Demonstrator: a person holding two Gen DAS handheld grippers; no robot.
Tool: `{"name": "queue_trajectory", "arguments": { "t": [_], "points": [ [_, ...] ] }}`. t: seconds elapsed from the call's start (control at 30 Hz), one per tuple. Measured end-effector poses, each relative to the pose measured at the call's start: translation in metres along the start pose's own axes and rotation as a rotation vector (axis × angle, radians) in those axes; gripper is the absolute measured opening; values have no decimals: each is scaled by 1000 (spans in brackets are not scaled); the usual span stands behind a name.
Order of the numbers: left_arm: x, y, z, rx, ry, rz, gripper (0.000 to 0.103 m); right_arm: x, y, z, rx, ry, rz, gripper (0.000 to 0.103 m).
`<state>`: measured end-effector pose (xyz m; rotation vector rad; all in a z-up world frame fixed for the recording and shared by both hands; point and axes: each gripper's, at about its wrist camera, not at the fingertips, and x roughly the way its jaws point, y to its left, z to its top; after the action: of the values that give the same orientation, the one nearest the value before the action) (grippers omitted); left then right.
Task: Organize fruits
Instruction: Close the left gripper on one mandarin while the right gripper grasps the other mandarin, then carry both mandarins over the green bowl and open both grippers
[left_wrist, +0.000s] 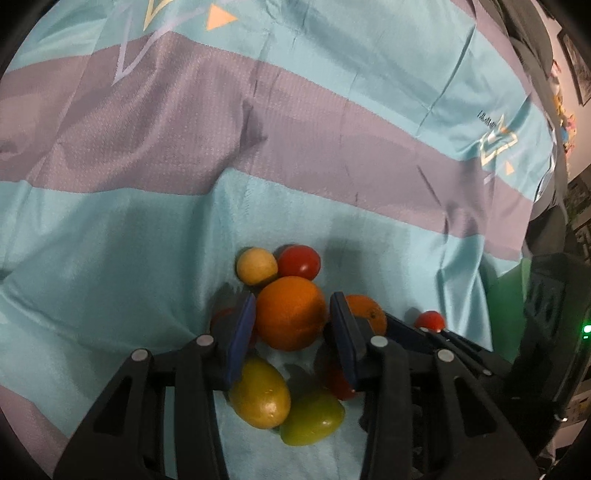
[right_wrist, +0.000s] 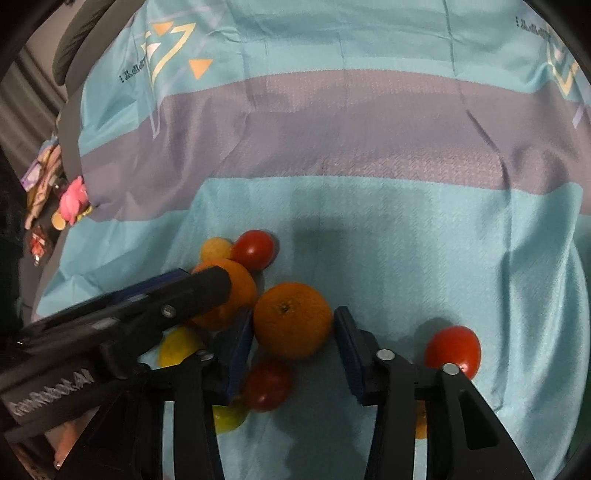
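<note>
A pile of fruit lies on a teal and purple striped cloth (left_wrist: 295, 147). In the left wrist view my left gripper (left_wrist: 292, 325) is open around a large orange (left_wrist: 290, 314), its blue pads close on either side. A small yellow fruit (left_wrist: 256, 266) and a red tomato (left_wrist: 299, 261) lie beyond it; a yellow lemon (left_wrist: 260, 395) and a green fruit (left_wrist: 312, 419) lie nearer. In the right wrist view my right gripper (right_wrist: 293, 339) is open around a second orange (right_wrist: 291, 319), with a gap on its right side. The left gripper's finger (right_wrist: 177, 295) crosses in from the left.
A red tomato (right_wrist: 452, 350) sits to the right of my right gripper and another (right_wrist: 267, 384) lies under it. Small toys (right_wrist: 72, 201) lie off the cloth's left edge. Dark equipment with a green light (left_wrist: 585, 328) stands at the right.
</note>
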<state>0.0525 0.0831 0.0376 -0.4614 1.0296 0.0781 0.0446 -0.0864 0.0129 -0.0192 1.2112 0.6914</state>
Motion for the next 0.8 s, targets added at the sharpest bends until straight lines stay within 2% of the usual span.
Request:
{"name": "queue_trajectory", "arguments": {
  "t": [0.23,0.43,0.6,0.7,0.8],
  "points": [
    [9,-5,2,25,-3,41,43,-9,1,-6,13,-22,1,43],
    [14,-3,3,-2,-13,36,41,-24,-6,-7,38,-64,-14,43],
    [8,-6,0,-31,-33,56,39,-33,-10,-10,50,-85,-15,43],
    [3,-14,-5,-27,-44,31,38,-43,-11,-11,54,-113,-9,43],
    [-8,-27,-10,-5,-74,51,38,-56,-15,-10,66,-145,1,43]
  ]
}}
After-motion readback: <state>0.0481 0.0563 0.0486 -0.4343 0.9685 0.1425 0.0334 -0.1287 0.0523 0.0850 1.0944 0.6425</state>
